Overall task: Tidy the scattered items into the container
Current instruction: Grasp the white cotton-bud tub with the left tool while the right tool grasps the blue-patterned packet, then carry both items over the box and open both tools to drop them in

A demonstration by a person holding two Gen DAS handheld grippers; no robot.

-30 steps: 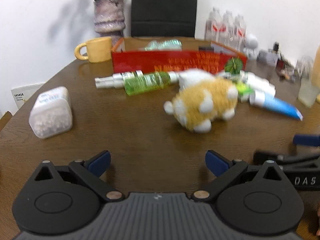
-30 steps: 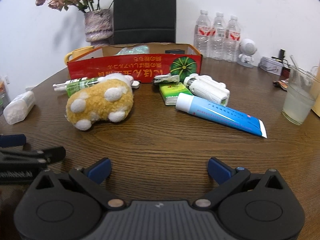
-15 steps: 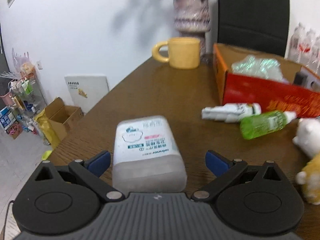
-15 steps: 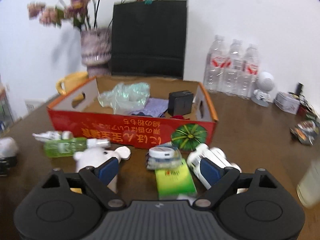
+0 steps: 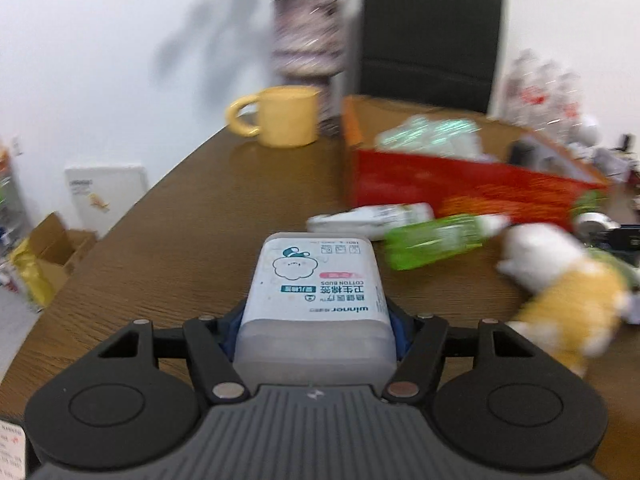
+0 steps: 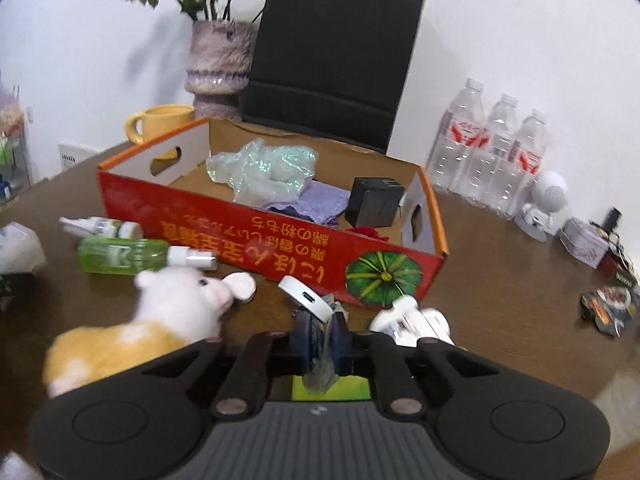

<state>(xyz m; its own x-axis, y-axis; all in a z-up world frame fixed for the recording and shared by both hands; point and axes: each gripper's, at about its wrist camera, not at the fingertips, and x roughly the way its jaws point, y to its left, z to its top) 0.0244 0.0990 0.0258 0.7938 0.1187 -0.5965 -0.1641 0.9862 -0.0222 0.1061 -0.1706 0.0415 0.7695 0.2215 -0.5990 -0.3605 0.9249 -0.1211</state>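
My left gripper (image 5: 316,320) is shut on a translucent cotton bud box (image 5: 316,292), held above the brown table (image 5: 192,232). My right gripper (image 6: 320,340) is shut on a small clear packet holding a white round case (image 6: 306,298), lifted in front of the red cardboard box (image 6: 280,240). The box also shows in the left wrist view (image 5: 460,184) and holds a plastic bag (image 6: 264,172), a purple cloth and a black cube (image 6: 374,202). A green spray bottle (image 6: 124,256), a white bottle (image 6: 100,226) and a yellow-white plush toy (image 6: 160,320) lie in front of it.
A yellow mug (image 6: 160,124) and a vase (image 6: 218,68) stand behind the box on the left, with a black bag (image 6: 332,60) behind. Water bottles (image 6: 492,160), a small white robot figure (image 6: 546,204) and snack packets (image 6: 612,304) are at the right. A green pack (image 6: 332,388) lies under my right gripper.
Both grippers have closed: the left on the cotton bud box, the right on the packet with the white case, which is now lifted off the table. The right view has risen and moved closer to the box.
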